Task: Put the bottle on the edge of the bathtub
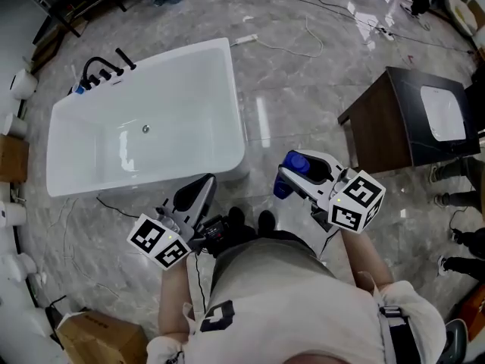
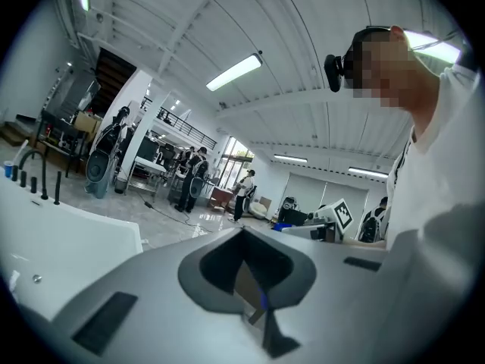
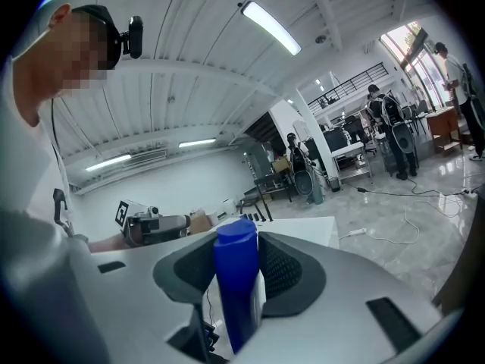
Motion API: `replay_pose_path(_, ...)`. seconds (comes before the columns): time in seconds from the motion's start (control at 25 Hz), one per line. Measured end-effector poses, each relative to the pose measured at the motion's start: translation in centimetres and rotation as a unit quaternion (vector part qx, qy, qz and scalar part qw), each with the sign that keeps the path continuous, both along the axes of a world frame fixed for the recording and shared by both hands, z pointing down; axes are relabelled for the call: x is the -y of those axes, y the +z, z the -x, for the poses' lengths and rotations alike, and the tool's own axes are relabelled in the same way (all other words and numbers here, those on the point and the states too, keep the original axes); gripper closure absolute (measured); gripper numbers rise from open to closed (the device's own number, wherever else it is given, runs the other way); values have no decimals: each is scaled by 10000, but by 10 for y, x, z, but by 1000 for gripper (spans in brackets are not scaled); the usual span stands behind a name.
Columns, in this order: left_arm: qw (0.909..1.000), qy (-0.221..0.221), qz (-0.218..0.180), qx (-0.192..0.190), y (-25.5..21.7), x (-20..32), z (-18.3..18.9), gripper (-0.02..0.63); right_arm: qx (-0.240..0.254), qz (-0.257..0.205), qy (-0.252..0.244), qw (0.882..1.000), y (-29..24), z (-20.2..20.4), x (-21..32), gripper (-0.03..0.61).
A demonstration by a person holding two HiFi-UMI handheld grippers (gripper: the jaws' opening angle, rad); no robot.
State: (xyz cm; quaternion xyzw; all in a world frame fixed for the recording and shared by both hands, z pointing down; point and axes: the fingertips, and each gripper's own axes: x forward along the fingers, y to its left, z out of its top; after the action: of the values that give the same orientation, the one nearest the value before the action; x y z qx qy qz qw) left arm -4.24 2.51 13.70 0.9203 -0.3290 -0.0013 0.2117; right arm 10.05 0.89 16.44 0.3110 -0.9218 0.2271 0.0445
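A blue bottle (image 1: 295, 163) stands upright between the jaws of my right gripper (image 1: 292, 174), which is shut on it in front of the person's body. The right gripper view shows the blue bottle (image 3: 236, 287) filling the gap of the right gripper (image 3: 239, 241). A white bathtub (image 1: 236, 105) sits on the floor ahead and to the left, its near right corner closest to the bottle. My left gripper (image 1: 203, 182) points at the tub's near edge, jaws together and empty. In its own view the left gripper (image 2: 242, 233) shows the bathtub (image 2: 61, 233) at the left.
Black taps (image 1: 102, 68) stand on the tub's far left corner. A dark cabinet with a white basin (image 1: 409, 120) stands to the right. Cables (image 1: 303, 44) run over the marble floor beyond the tub. A cardboard box (image 1: 98, 332) lies at the lower left. Bystanders' feet (image 1: 455, 199) show at the right edge.
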Motion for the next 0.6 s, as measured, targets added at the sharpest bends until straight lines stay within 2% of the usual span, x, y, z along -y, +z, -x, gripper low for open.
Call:
replay_pose_path(0.24, 9997, -222, -107, 18, -1, 23, 26, 555, -151, 51, -17, 9999, 13, 12, 29, 414)
replay_pose_path(0.6, 9996, -265, 32, -47, 22, 48, 73, 555, -786, 12, 95, 9969, 40, 56, 76, 414)
